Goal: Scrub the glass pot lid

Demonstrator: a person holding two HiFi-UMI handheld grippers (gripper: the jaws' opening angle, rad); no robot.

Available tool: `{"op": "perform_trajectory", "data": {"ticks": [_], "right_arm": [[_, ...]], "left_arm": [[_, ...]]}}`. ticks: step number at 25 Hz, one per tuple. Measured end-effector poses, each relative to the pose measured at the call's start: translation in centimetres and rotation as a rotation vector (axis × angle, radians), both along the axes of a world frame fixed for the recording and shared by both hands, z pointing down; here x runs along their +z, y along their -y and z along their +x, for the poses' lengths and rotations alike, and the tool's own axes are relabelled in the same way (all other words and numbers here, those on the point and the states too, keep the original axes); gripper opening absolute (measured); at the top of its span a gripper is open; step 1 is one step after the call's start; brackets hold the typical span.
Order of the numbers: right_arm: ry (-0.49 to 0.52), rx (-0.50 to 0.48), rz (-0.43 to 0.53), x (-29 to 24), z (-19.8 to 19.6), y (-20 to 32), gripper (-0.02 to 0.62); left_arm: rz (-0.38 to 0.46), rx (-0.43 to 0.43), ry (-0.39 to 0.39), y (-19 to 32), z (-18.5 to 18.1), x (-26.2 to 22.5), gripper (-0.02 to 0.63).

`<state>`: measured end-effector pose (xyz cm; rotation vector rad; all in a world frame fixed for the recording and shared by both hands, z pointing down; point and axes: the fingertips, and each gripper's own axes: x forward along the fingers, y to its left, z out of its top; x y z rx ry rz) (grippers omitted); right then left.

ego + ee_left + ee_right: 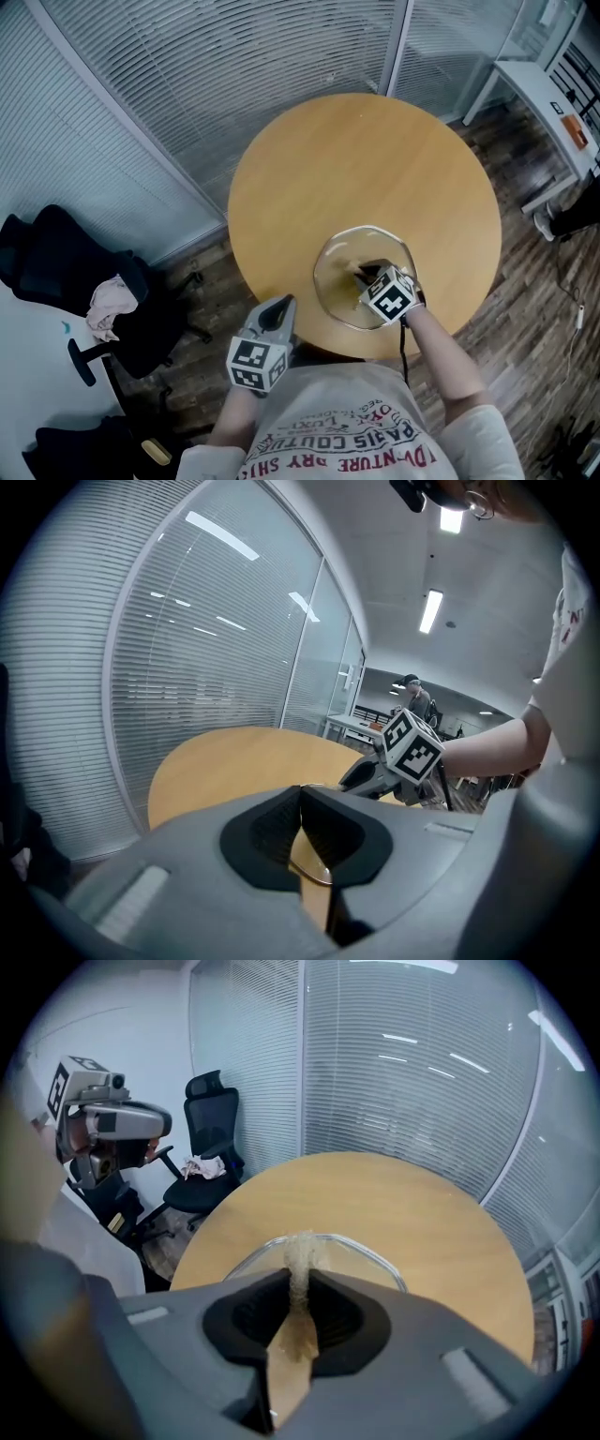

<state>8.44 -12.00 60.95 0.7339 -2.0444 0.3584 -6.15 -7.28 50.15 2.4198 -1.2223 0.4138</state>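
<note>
Scrubbing seems under way: right tool point(362, 276) grips a beige fibrous scrub pad point(300, 1252) over the glass pot lid point(336, 272) at the tabletop's point(356, 169) lower edge, while the left tool point(279, 311) hangs closed and empty at lower left; next, firm rubbing strokes.

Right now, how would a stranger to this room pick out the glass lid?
Find the round wooden table. Near its edge closest to the person lies the glass lid, under the right gripper. It is clear, wood showing through, unlike the beige pad that gripper holds.
</note>
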Motion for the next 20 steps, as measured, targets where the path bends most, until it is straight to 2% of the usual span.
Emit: {"op": "perform_trajectory", "data": {"ticks": [11, 17, 20], "right_arm": [[-0.13, 0.079, -0.074, 4.2, -2.1, 8.8, 0.061], [-0.211, 0.201, -0.172, 7.9, -0.4, 10.1, 0.061], [-0.215, 0.256, -0.227, 8.8, 0.2, 9.8, 0.06]], "left_arm": [[-0.018, -0.107, -0.016, 3.9, -9.0, 1.0, 0.008], [-0.062, -0.11, -0.012, 5.3, -11.7, 2.9, 0.008], [-0.074, -0.101, -0.011, 6.1, -12.3, 3.6, 0.008]]}}
